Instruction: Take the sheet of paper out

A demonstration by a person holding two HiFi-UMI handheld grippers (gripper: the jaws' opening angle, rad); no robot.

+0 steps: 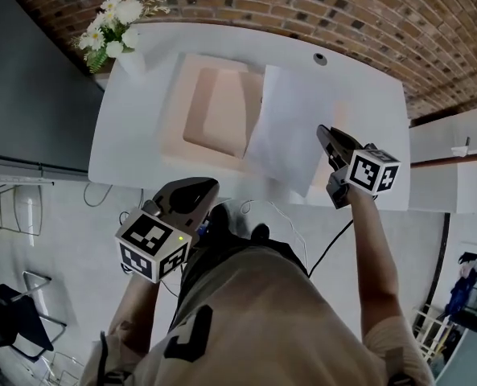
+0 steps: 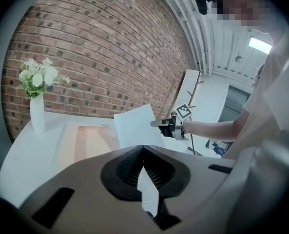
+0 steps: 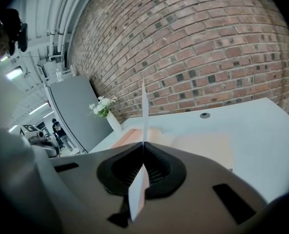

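Note:
A white sheet of paper (image 1: pixel 286 123) hangs lifted above the white table (image 1: pixel 367 95), its lower right edge pinched by my right gripper (image 1: pixel 322 129). In the right gripper view the sheet (image 3: pixel 144 106) stands edge-on between the shut jaws (image 3: pixel 144 143). Left of it a peach folder (image 1: pixel 210 107) lies flat on the table. My left gripper (image 1: pixel 210 185) hovers off the table's near edge, apart from folder and sheet, with its jaws (image 2: pixel 143 146) shut on nothing. The left gripper view shows the sheet (image 2: pixel 137 126) held up by the right gripper (image 2: pixel 156 124).
A white vase of flowers (image 1: pixel 113 26) stands at the table's far left corner. A round cable hole (image 1: pixel 320 58) sits near the far edge. A brick wall runs behind the table, and a grey panel (image 1: pixel 29 87) borders its left side.

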